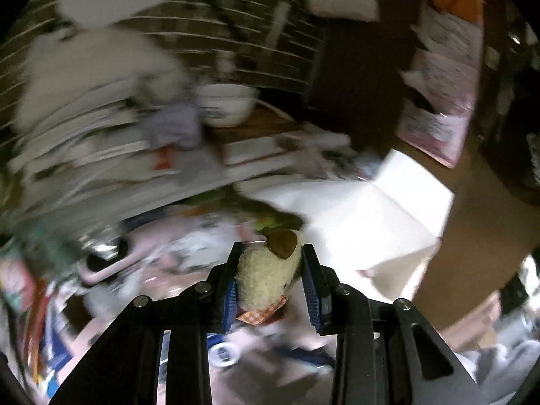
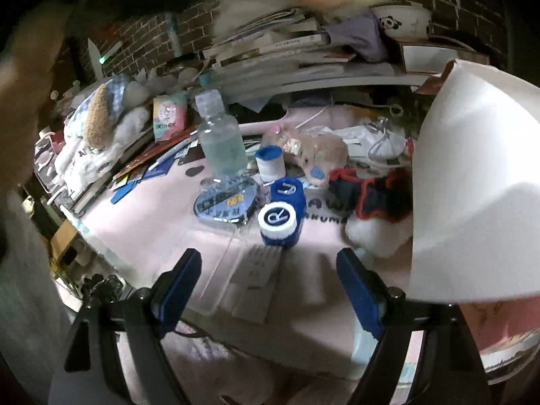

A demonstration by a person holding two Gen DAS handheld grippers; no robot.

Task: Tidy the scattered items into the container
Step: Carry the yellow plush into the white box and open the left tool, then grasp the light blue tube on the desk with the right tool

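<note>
**Plush toy held over the clutter, white box ahead and to the right**

The left gripper (image 1: 270, 270) has its jaws closed narrow on a plush toy (image 1: 266, 270), cream and fuzzy with a brown ear and an orange checked scarf. The toy's long axis runs forward along the fingers, its head past the tips. The left view is smeared with motion blur, so little beyond the toy reads sharply.

The white box (image 1: 364, 216), open-topped with its bright inner walls showing, looks like the container. It lies ahead of the toy and to the right, its near corner just beyond the toy's head in this view. That is the relation the coming move turns on: my judgement is that the toy must travel forward and right, over the rim, before the jaws let go. Whether the toy is already above the opening I cannot tell.

The right gripper (image 2: 270, 283) stands with its jaws wide and nothing between them, low over the bench (image 2: 152, 222), which is covered with a pink mat. Ahead of it lie a blue lens case (image 2: 281, 216), a clear bottle (image 2: 221, 141), a small tub (image 2: 270, 163) with a blue lid and a second plush (image 2: 317, 155). The box wall (image 2: 472, 185) rises at its right.

The lens case is nearest the right jaws, straight ahead, a likely next pick for that hand.
</note>
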